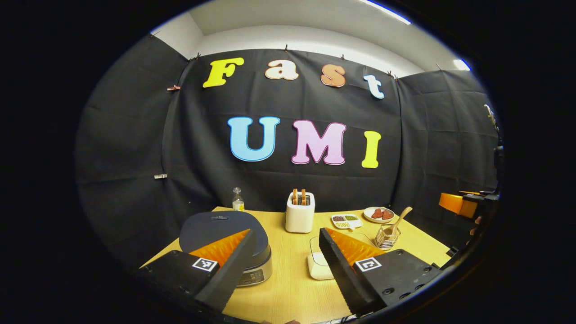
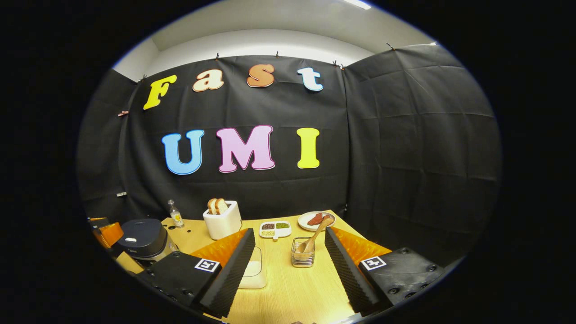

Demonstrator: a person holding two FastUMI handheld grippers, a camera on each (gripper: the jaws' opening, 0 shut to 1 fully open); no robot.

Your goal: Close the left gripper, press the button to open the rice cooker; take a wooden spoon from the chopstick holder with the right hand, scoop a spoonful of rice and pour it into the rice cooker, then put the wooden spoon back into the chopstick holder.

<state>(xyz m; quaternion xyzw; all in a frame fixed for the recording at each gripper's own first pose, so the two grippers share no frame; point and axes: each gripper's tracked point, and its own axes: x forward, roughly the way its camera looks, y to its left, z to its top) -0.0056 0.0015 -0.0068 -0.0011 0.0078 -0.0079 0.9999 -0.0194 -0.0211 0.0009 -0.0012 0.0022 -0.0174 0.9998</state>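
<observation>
Wooden spoon (image 2: 315, 236) — ahead between right tool (image 2: 290, 256)

My cooker (image 1: 223, 230) sits lid-down at the table's near left, dark and round; the wooden spoon (image 2: 316, 235) leans tilted in the wire holder (image 2: 302, 252) to the right

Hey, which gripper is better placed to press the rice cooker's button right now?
Left. The left gripper hangs just above the closed rice cooker, though its jaws are open and should shut first. The right gripper faces the chopstick holder.
</observation>
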